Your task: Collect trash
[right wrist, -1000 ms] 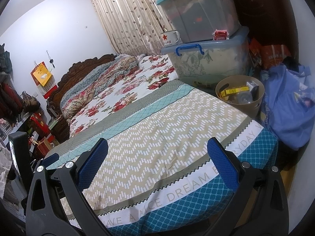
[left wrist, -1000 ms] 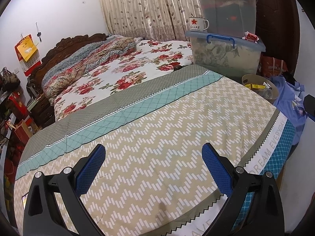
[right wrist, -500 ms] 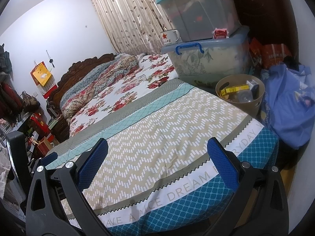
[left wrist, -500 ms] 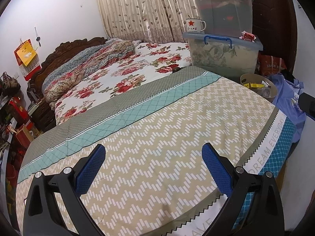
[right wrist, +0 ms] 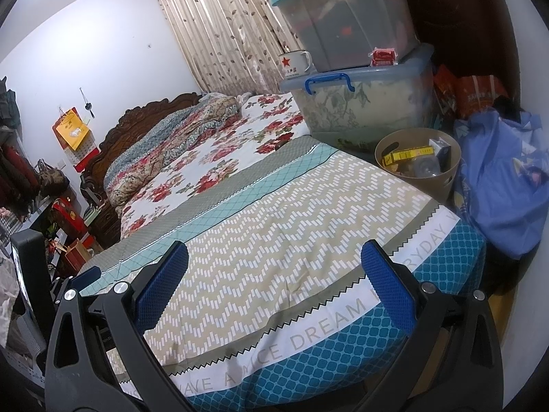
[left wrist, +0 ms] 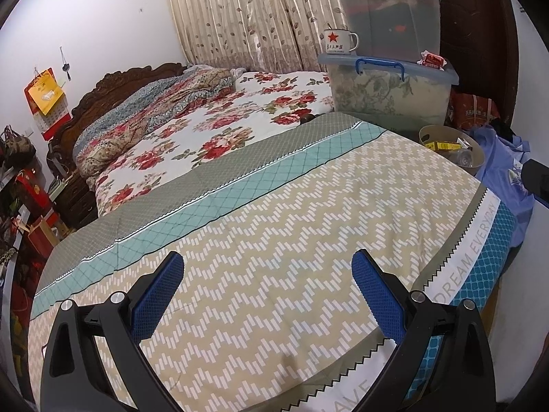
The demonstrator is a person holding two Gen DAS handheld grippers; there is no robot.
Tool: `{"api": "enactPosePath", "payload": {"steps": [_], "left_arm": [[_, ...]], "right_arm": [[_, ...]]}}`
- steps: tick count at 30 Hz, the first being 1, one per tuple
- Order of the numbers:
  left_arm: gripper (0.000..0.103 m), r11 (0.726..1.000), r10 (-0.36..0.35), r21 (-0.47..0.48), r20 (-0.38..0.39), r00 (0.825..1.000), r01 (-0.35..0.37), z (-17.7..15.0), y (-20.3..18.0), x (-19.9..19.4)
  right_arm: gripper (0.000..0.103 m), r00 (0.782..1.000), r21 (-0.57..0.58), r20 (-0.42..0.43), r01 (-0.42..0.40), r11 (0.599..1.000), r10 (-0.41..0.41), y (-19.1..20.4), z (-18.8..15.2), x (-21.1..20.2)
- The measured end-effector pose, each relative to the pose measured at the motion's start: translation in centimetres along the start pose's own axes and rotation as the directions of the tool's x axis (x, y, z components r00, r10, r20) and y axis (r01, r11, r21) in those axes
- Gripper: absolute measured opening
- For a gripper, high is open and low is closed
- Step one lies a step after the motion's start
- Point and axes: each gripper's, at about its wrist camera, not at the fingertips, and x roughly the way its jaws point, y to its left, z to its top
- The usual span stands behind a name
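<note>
left wrist view: the left gripper [left wrist: 267, 274] hangs over the foot of the bed, its blue-padded fingers [left wrist: 156, 290] spread wide with nothing between them, only the zigzag bedspread [left wrist: 291, 213] below. past the far right corner of the bed sits a tan waste bin [left wrist: 453, 147], with a yellow box [left wrist: 442, 145] and a clear plastic piece inside it. behind the bin stand two stacked storage tubs [left wrist: 387, 92], a star-marked enamel mug [left wrist: 338, 42] and a small red packet [left wrist: 433, 60] resting on the lower tub's lid. right wrist view: the right gripper [right wrist: 274, 267] is also held wide and empty above the bedspread's teal edge [right wrist: 343, 340]. the waste bin [right wrist: 417, 185] stands on the floor just beside the bed's right corner, holding the yellow box [right wrist: 408, 155], a dark carton and clear plastic. a blue cloth heap [right wrist: 501, 185] lies just right of the bin, and the red packet [right wrist: 383, 55] sits on the tub lid above it.
</note>
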Motion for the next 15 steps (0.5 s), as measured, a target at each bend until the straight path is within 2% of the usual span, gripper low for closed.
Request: {"api": "enactPosePath", "payload": {"steps": [15], "left_arm": [[0.094, 1.000, 0.000, 0.007, -0.006, 1.000, 0.000, -0.12, -0.18, 0.25]], "right_arm": [[0.100, 1.000, 0.000, -0.001, -0.001, 1.000, 0.001, 0.02, 0.05, 0.04]]}}
